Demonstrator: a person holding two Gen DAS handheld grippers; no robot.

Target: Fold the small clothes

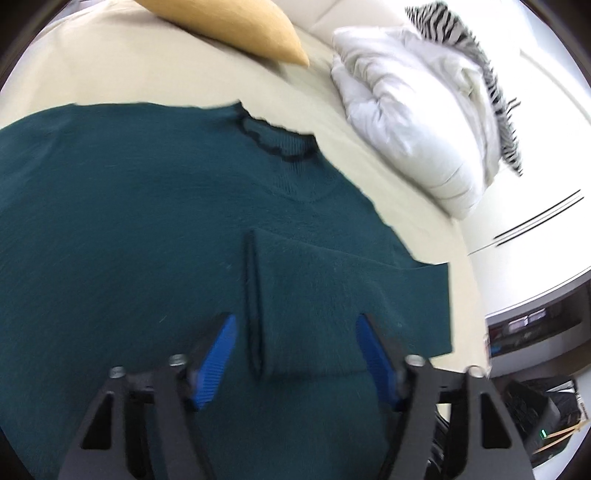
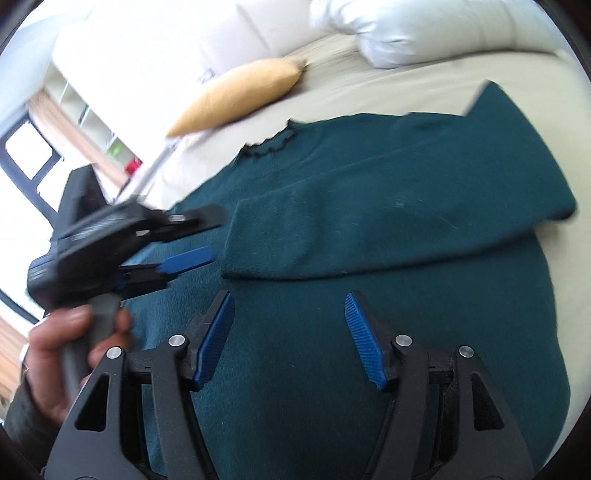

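Observation:
A dark teal sweater [image 1: 129, 206] lies flat on a cream bed, its scalloped black-edged collar [image 1: 273, 144] toward the pillows. One sleeve [image 1: 332, 295] is folded across the body; it also shows in the right wrist view [image 2: 388, 221]. My left gripper [image 1: 295, 321] is open just above the sleeve cuff, holding nothing. It also appears in the right wrist view [image 2: 210, 236], held by a hand at the left. My right gripper [image 2: 288, 299] is open and empty above the sweater's body [image 2: 295, 369], just short of the folded sleeve.
A mustard cushion [image 1: 236, 26] and a white duvet [image 1: 413, 110] with a zebra-print cloth [image 1: 491, 85] lie at the head of the bed [image 1: 155, 74]. The bed's right edge drops to a floor with shelves and a dark device [image 1: 532, 424].

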